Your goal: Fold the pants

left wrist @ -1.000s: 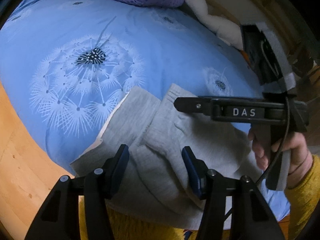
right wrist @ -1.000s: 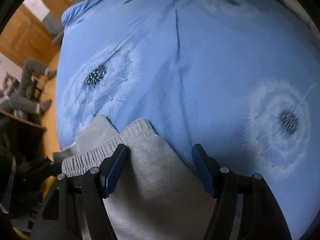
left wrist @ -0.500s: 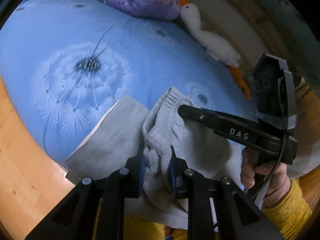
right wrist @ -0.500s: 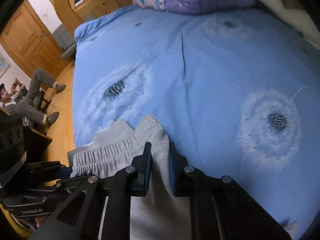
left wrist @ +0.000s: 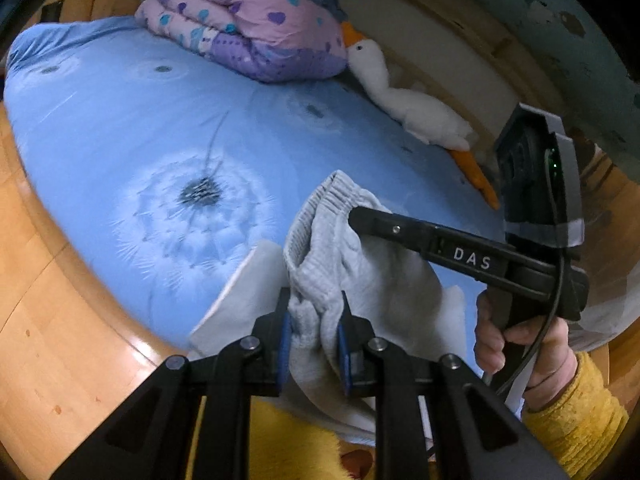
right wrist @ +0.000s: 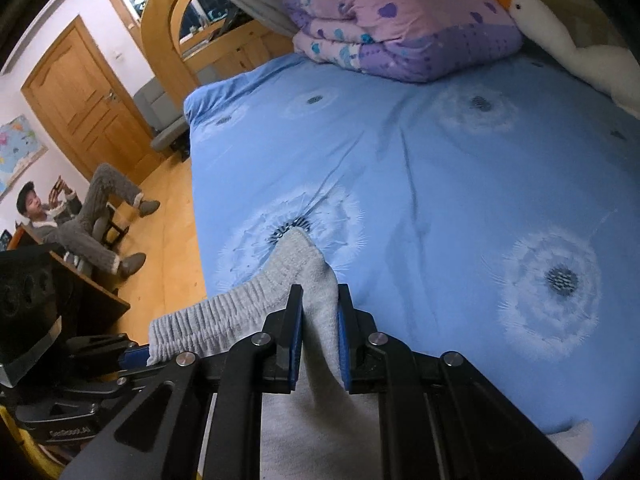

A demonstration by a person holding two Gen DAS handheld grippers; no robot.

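Observation:
Grey sweatpants (left wrist: 384, 276) hang at the near edge of the blue dandelion-print bed (left wrist: 160, 120), their elastic waistband lifted off the sheet. My left gripper (left wrist: 312, 316) is shut on one end of the waistband. My right gripper (right wrist: 320, 312) is shut on the other end of the pants (right wrist: 296, 268); it also shows in the left wrist view (left wrist: 360, 216) gripping the waistband corner. The rest of the pants drapes below, partly hidden by the grippers.
A folded purple quilt (left wrist: 248, 28) and a white goose plush (left wrist: 404, 100) lie at the bed's far end. Wooden floor (left wrist: 48, 280) runs along the left. A seated person (right wrist: 68, 216) and a wooden door (right wrist: 88, 108) are left of the bed.
Both grippers closed on the waistband and lifted it up off the bed; the pants now hang bunched between them, and more of the room is in view.

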